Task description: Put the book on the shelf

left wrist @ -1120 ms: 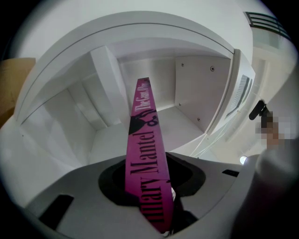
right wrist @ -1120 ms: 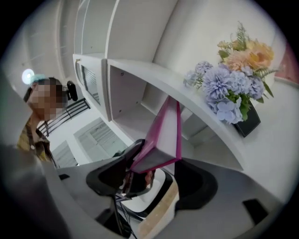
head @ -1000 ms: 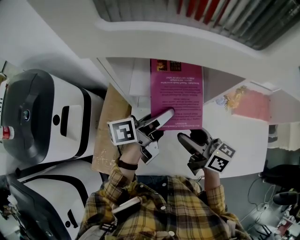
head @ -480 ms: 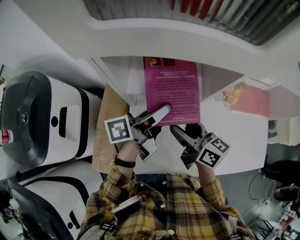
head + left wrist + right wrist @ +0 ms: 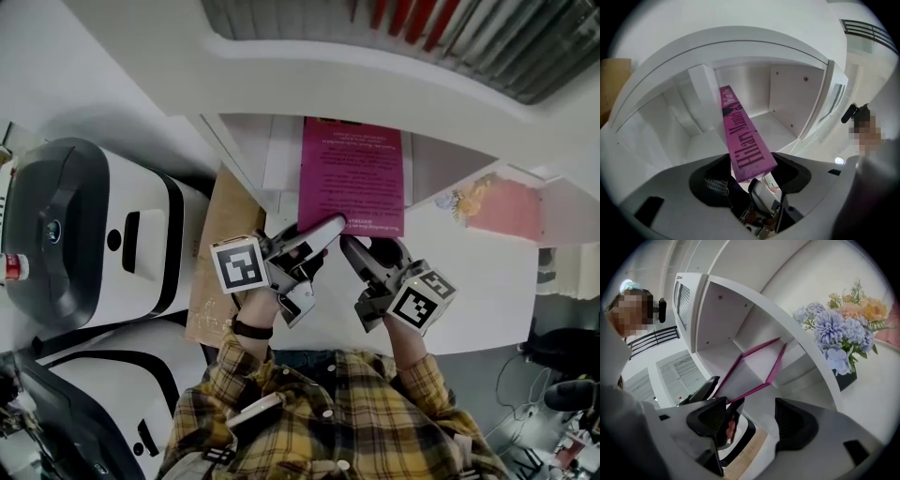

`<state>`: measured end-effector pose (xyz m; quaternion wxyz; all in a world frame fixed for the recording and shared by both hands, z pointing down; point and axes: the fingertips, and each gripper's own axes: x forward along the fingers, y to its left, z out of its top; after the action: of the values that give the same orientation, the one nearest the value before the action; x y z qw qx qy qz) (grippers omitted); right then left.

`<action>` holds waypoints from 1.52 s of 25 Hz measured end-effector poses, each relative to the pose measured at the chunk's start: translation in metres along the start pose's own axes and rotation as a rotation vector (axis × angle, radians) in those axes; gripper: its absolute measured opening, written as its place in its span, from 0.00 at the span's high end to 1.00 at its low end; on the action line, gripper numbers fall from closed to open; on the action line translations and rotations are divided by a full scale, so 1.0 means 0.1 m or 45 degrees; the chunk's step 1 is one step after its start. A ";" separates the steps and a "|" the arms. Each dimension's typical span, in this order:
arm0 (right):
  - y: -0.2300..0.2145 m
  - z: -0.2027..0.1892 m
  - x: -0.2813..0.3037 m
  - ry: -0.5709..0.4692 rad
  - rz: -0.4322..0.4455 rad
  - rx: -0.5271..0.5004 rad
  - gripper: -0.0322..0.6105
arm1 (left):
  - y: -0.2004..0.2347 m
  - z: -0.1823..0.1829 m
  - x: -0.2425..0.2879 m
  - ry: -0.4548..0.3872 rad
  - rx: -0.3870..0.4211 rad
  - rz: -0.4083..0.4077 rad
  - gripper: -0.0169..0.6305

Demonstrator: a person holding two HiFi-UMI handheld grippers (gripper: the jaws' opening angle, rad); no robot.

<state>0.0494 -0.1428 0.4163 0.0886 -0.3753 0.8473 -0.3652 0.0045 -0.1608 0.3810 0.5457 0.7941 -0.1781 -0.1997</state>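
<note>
A magenta book [image 5: 354,178] stands partly inside a white shelf [image 5: 281,159] compartment, its near end sticking out toward me. In the left gripper view its lettered spine [image 5: 743,136] runs from the compartment [image 5: 787,93] down between my left gripper's [image 5: 752,176] jaws. Those jaws are opening, with a gap on each side of the book. In the head view the left gripper [image 5: 323,244] sits at the book's lower left corner. My right gripper [image 5: 370,253] is just below the book's lower edge, open and holding nothing [image 5: 757,420]. The book [image 5: 757,371] lies ahead of it.
Two large white and black machines [image 5: 84,234] stand at the left, with a brown cardboard panel [image 5: 220,253] beside them. A bunch of flowers [image 5: 843,329] stands right of the shelf on a white table [image 5: 487,281]. A person [image 5: 628,310] is in the background.
The book has slid deeper into the compartment. The right gripper has come up closer to the book's lower edge. The left gripper stays at the book's lower left corner.
</note>
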 end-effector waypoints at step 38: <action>-0.36 0.25 0.23 -0.121 -0.137 0.088 0.47 | 0.42 0.24 0.00 -0.177 0.572 0.332 0.71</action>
<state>0.0644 -0.1886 0.4263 0.1218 -0.4338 0.8078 -0.3801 -0.0098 -0.1939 0.4122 0.3632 0.8500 -0.3559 -0.1373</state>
